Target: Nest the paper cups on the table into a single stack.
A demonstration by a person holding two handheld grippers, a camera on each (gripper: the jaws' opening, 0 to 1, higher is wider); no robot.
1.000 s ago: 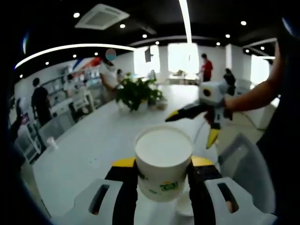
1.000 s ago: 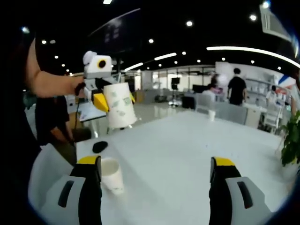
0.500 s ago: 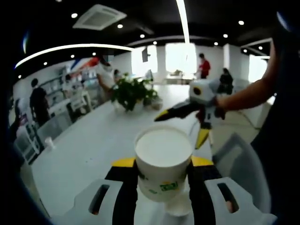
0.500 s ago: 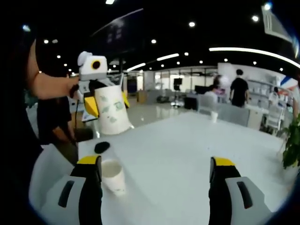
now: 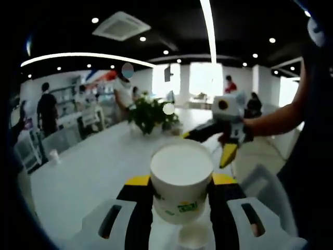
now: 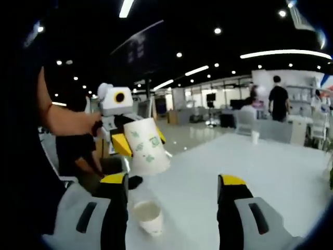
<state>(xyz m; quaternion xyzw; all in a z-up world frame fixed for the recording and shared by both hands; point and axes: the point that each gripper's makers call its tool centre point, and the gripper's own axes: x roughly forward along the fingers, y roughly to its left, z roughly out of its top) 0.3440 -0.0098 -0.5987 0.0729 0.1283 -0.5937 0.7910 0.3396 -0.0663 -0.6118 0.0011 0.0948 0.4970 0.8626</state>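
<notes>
Holding a paper cup (image 5: 181, 187) clamped in left tool (image 5: 181, 195), poised above second cup (image 6: 148, 217) on worktop (image 6: 270, 172) for nesting; right tool (image 6: 171, 208) wide open, empty.

A white paper cup with green print (image 5: 181, 182) sits between the left gripper's jaws, above another white cup (image 6: 148, 217) standing on the table.

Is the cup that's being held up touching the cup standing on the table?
Apart. In the right gripper view the held cup, pinched by the left gripper, hangs above the standing cup with bare table showing between them.
</notes>
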